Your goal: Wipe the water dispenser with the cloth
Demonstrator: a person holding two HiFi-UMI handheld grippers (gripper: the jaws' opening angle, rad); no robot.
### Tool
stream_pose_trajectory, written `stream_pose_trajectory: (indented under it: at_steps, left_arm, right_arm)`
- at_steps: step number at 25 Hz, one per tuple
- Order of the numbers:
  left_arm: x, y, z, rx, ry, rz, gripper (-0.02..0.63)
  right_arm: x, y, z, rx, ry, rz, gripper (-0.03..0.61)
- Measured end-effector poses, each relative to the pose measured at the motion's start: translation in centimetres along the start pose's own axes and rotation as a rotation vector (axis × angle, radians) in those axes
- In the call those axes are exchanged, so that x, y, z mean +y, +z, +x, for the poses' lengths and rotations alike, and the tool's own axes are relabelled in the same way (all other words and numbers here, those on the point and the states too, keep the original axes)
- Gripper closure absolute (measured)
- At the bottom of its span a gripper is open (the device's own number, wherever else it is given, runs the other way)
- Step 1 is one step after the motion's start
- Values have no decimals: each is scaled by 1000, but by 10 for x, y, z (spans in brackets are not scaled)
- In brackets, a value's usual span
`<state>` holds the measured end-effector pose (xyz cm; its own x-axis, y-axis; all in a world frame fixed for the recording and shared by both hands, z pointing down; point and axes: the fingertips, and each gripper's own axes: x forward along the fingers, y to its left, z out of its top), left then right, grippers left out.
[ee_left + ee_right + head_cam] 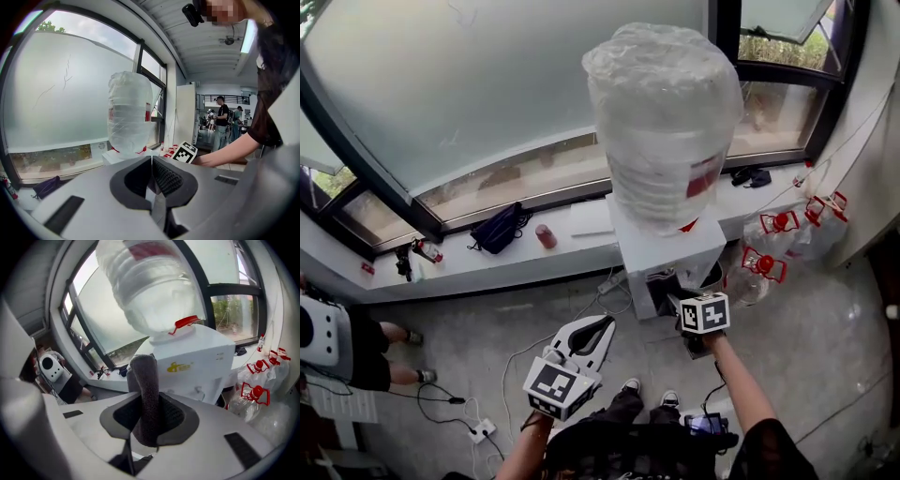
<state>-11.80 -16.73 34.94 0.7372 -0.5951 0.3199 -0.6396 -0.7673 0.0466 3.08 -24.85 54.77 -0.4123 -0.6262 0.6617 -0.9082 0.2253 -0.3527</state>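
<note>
The white water dispenser (667, 249) stands against the windowsill with a large clear bottle (661, 122) upside down on top. My right gripper (687, 303) is at the dispenser's front recess, low down. It is shut on a dark grey cloth (145, 390) that sticks up between the jaws, with the dispenser (194, 363) and bottle (150, 287) just beyond. My left gripper (602, 327) hangs to the left of the dispenser, apart from it. Its jaws meet with nothing between them (151, 165). The bottle (129, 115) and the right gripper's marker cube (186, 152) show ahead of it.
Several empty bottles with red caps (780, 246) lie right of the dispenser. A black bag (499, 228) and a red can (546, 236) sit on the windowsill (469, 267). Cables and a power strip (481, 430) cross the floor. A person (358, 349) sits at the left.
</note>
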Motion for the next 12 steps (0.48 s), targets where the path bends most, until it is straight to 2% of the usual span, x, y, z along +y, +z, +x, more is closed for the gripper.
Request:
stream_pose_trajectory:
  at_steps: [7,12]
  left_arm:
    - [10,-23,-7,56,-36,11,594]
    - [13,-36,2,78,-100,10,594]
  right_arm:
    - [38,-18,49,59,-56,-235,472]
    - [22,-9,70,68,-113,-260,471]
